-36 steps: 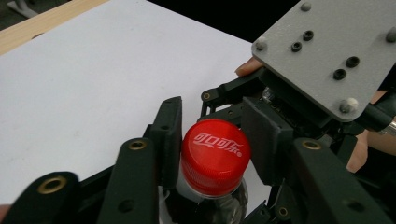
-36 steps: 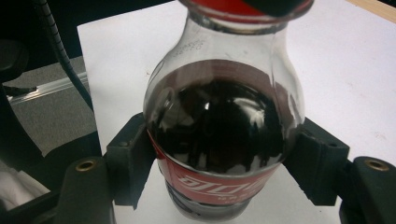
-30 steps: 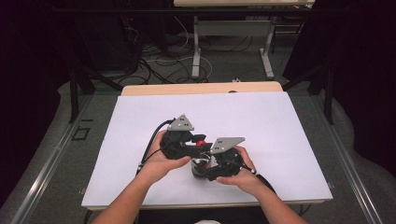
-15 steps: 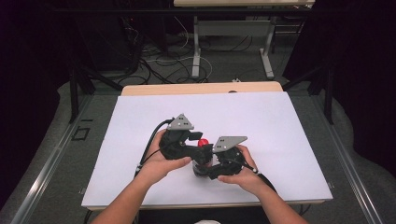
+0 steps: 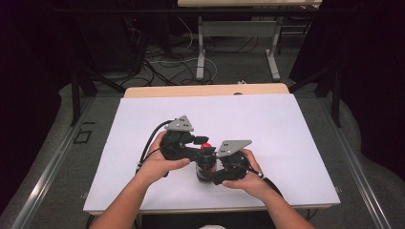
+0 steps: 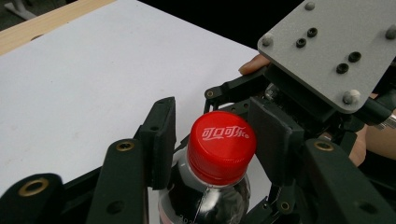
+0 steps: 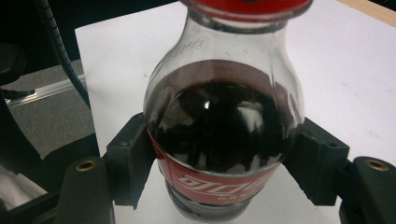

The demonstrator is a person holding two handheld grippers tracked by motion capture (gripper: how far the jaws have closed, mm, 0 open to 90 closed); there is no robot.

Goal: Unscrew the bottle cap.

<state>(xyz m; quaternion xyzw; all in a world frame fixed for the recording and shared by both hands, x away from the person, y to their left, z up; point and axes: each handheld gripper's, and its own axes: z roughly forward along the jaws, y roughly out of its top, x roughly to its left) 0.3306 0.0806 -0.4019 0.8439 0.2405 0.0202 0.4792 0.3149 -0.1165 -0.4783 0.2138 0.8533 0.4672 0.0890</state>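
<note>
Cola bottle (image 7: 224, 126) stands upright on the white table (image 5: 286, 124), near the front edge and a little toward five o'clock from the middle of the sheet, between the person's two hands. Its red cap (image 6: 222, 145) is on the neck, and dark drink fills the body up to the shoulder. The right gripper (image 7: 224, 163) is clamped on the body: in the right gripper view its two black pads press the sides at nine and three o'clock, just above the red label. The left gripper (image 6: 215, 140) has its jaws on both sides of the cap; the pad at three o'clock seems to touch the cap, while at nine o'clock a thin gap shows, so the jaws are nearly closed but I judge them not yet tight. Compared with the high view of one second ago, the left gripper has moved slightly toward the right one and has come down over the cap, and the two hands now sit closer together; the bottle itself has stayed at its place. I understand this as the end of the approach: the body is held firm, the cap is between the jaws, and the next step is probably to close fully and turn the cap to open it. If the left jaws close off-centre, the cap may slip.
</note>
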